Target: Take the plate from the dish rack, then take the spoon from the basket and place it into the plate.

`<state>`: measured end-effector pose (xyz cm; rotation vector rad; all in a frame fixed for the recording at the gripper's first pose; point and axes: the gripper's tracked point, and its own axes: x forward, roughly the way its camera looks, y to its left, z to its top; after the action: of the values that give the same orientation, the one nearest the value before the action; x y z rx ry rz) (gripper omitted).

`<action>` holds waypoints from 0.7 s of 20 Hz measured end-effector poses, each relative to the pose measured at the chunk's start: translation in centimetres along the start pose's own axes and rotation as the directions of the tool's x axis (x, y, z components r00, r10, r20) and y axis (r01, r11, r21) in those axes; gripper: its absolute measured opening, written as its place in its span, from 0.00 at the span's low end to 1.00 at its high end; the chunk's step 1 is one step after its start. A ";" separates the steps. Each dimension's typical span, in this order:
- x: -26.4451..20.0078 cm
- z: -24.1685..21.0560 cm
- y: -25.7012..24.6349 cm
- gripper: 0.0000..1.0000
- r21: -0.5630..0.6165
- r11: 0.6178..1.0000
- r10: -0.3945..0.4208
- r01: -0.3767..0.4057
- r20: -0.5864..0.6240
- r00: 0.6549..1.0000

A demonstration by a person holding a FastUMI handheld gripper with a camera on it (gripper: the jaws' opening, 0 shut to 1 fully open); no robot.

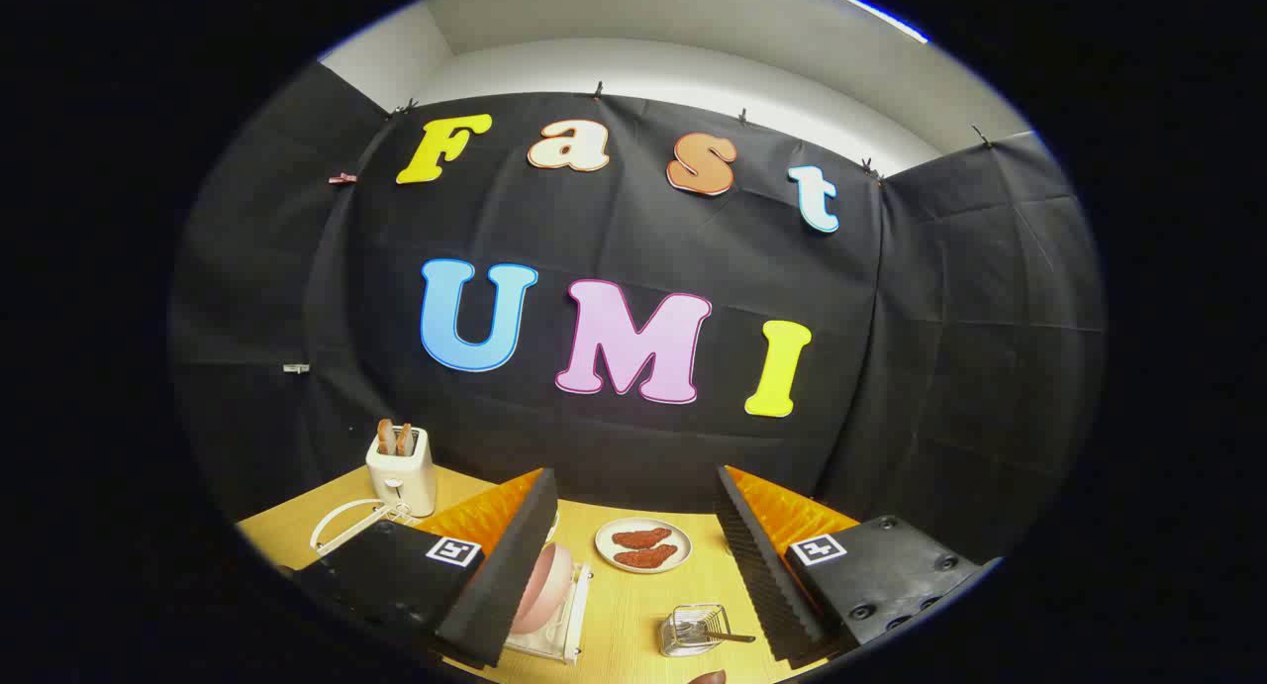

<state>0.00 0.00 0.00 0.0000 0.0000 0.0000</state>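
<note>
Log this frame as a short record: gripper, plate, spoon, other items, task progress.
gripper: gripper with jaws open, holding nothing, above the wooden table
plate: pink plate upright in the dish rack, beside the left finger
spoon: spoon in the wire basket, between the fingers, near the right one
other items: white plate with two food pieces ahead between the fingers; toaster with toast beyond the left finger
task progress: not started

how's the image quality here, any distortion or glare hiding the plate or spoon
In the gripper view, fisheye distortion bows the wooden table and the booth wall. Lighting is even, with no strong glare. The pink plate in the dish rack is sharp but partly hidden by a finger of the open hand-held gripper. The spoon in the wire basket looks small.
</note>
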 end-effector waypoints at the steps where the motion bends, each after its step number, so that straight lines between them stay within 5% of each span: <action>1: 0.0 0.0 0.0 0.97 -0.007 1.000 -0.001 0.001 -0.002 1.000; 14: -0.5 -0.7 0.9 0.97 0.013 1.000 0.009 -0.008 -0.033 0.999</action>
<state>-0.49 0.91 -0.72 0.0130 0.0329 0.0086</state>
